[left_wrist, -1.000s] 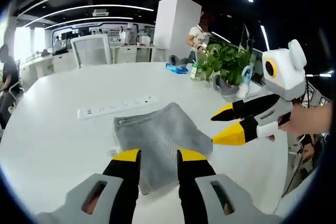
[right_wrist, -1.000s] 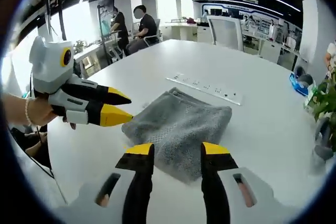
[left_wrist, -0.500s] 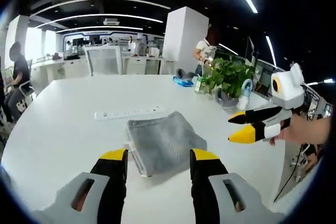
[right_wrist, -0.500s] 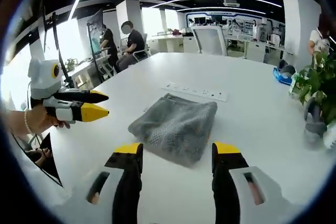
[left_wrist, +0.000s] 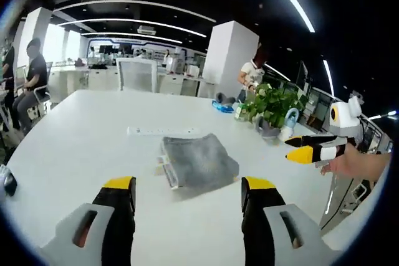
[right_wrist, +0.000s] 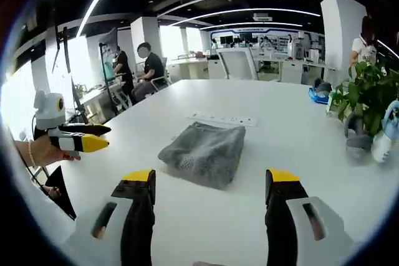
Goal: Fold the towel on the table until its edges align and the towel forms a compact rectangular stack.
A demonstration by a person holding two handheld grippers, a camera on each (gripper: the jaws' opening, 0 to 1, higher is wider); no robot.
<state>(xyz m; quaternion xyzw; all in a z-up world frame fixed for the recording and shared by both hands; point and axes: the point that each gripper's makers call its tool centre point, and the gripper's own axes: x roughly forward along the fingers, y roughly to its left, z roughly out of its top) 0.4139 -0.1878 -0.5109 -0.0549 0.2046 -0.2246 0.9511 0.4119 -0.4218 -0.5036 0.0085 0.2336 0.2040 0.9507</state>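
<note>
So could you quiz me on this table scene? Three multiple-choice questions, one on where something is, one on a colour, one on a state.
1. Where does the power strip lie?
A. beyond the towel
B. on the towel
C. on the floor

2. What colour is the towel?
A. red
B. grey
C. blue

3. How do the left gripper and right gripper stand?
A. both shut on the towel
B. one open, one shut
C. both open, holding nothing

Answers: 1 A, the strip lies on the table past the towel's far edge. 2 B, the folded cloth is grey. 3 C, each pair of jaws is spread wide, short of the towel.
</note>
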